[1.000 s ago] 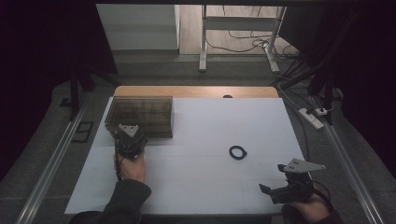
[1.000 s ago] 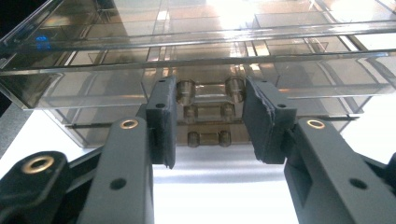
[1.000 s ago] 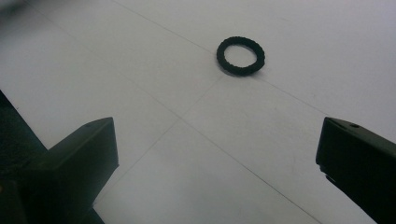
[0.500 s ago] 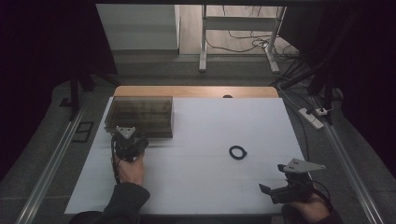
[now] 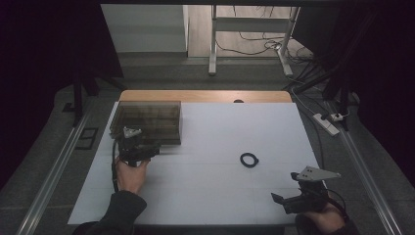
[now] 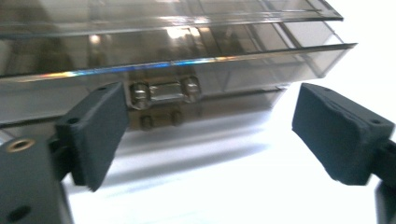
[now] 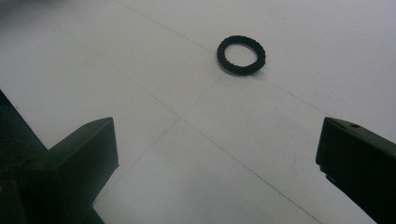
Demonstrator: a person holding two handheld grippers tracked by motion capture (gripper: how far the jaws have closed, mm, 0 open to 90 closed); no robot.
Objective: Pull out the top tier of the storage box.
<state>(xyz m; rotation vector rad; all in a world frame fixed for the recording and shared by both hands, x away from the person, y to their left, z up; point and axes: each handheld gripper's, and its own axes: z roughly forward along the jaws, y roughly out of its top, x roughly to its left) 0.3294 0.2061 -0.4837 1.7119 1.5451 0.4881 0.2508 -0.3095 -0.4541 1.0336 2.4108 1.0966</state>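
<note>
The left hand-held gripper (image 5: 147, 147) sits at the near edge of the smoky transparent box (image 5: 147, 122), which stands on the left, far part of the white bench (image 5: 205, 196). In the left gripper view its jaws have just been opening and now stand wide, nothing between the pads (image 6: 95, 133), facing the small metal latch (image 6: 163, 93) on the box's near wall; the lid (image 6: 177, 28) appears to stand a little apart from the body, though whether the latch is fully freed is hard to tell. The step in hand looks like working that clasp to get the box open. The right hand-held gripper (image 5: 288, 198) rests at the near right corner of the bench, its jaws wide and empty, pointing toward the black ring (image 5: 249, 159) that lies alone right of centre, well apart from the box. Next, probably, the left gripper must catch the lid's near edge and lift it, so that the ring can be picked up and carried over.
</note>
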